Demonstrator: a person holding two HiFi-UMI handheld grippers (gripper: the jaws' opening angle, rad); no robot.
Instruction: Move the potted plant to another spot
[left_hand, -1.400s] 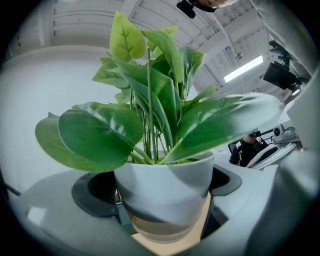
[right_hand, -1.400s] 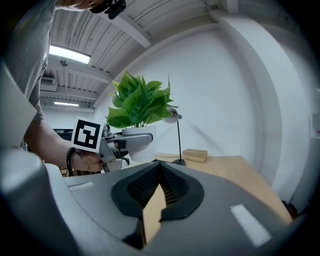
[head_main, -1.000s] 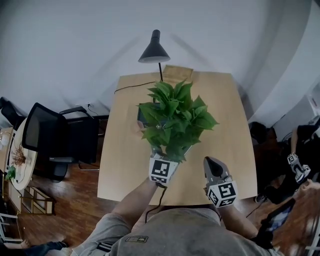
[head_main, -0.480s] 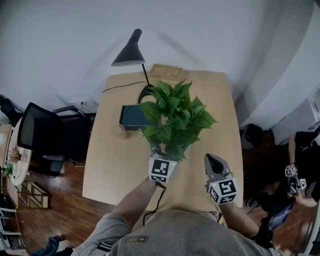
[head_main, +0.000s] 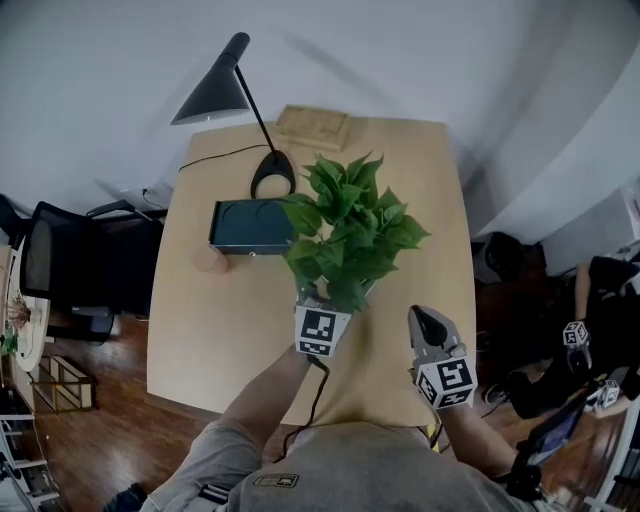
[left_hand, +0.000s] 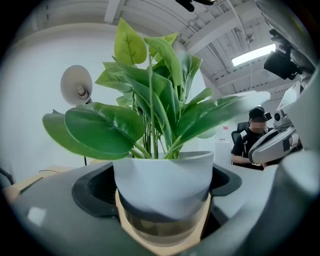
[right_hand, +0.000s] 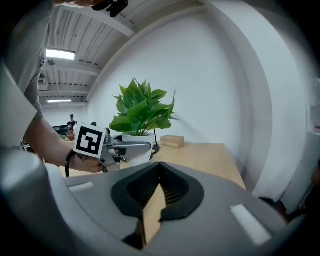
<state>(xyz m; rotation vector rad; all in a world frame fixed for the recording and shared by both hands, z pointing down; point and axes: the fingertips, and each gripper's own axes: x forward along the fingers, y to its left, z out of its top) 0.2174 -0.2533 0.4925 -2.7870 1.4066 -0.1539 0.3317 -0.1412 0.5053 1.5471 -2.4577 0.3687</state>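
The left gripper (head_main: 330, 303) is clamped on the white pot (left_hand: 162, 182) of the potted plant (head_main: 350, 235), with its jaws pressing the pot's two sides just below the rim. The plant stands upright over the middle of the desk (head_main: 420, 180), towards the person's side. No view shows whether its base is clear of the surface. The right gripper (right_hand: 152, 210) is empty, its jaws closed together, and it hovers well to the right of the plant above the near edge of the desk. Beyond the plant a dark flat box (head_main: 250, 225) lies just left of the leaves. Behind the box is the round base of a black lamp (head_main: 215, 90), whose stem leans away to the left, and a wooden block (head_main: 312, 127) sits at the far edge. The main risk, as I judge it, is the one-sided hold. The pot looks smooth and tapered and the foliage is broad and high, so a quick swing could make the pot tip or slide down between the jaws. From above, the leaves also hide the desk beneath them. A move to the left or further back could therefore catch the box or brush the lamp stem before the person sees it.
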